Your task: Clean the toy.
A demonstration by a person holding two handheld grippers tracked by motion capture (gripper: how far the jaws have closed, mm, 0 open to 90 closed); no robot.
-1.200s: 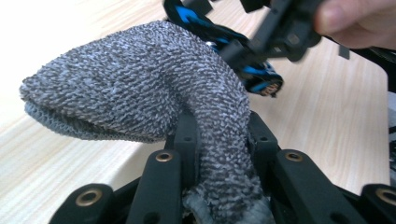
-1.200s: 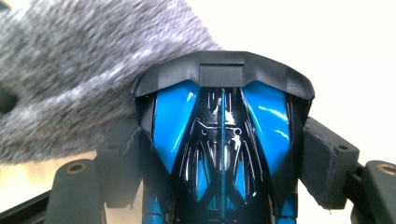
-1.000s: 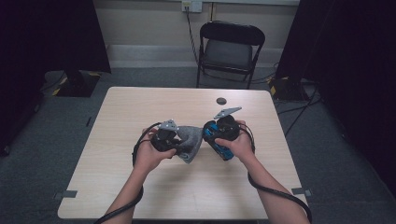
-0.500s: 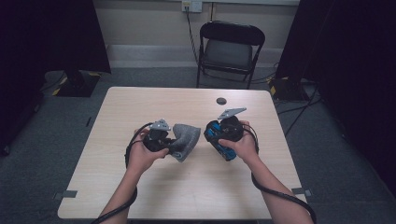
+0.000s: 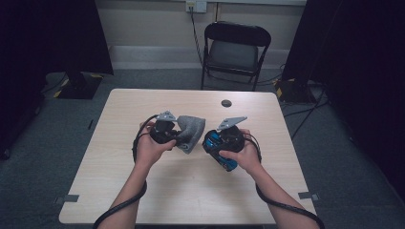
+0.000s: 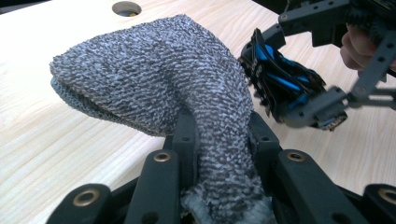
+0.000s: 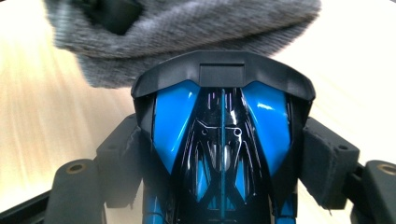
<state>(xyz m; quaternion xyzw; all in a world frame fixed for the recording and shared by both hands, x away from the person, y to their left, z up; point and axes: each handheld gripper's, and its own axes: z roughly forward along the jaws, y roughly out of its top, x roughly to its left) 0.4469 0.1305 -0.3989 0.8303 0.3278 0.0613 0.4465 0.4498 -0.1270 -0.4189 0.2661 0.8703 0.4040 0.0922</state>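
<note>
Pale wood-grain laminate covers the table (image 5: 143, 191), which stands on grey carpet in a dim room.

Nearest the person, the right gripper (image 5: 216, 143) has its jaws clamped on the flanks of a blue and black toy car (image 5: 222, 151), just right of the table's middle. In the right gripper view the car (image 7: 223, 140) is glossy hard plastic, wedge-shaped, with a matt black spoiler across its far end.

Just left of the car, the left gripper (image 5: 177, 137) has its jaws pinched nearly together on a bunched end of a grey terry cloth (image 5: 190, 133). In the left gripper view the cloth (image 6: 154, 79) is looped, nubbly and soft, with a stitched hem, and it balloons out like a pouch beyond the pinch.

Risks as I judge them: the car's slick, tapering shell could slide out of the pads if the cloth drags across it, and the limp cloth could snag on the spoiler or slip from so small a pinch.

Beyond the car a small dark round cable hole (image 5: 226, 103) sits near the table's far edge, and past that a black folding chair (image 5: 235, 50) stands at the wall.
</note>
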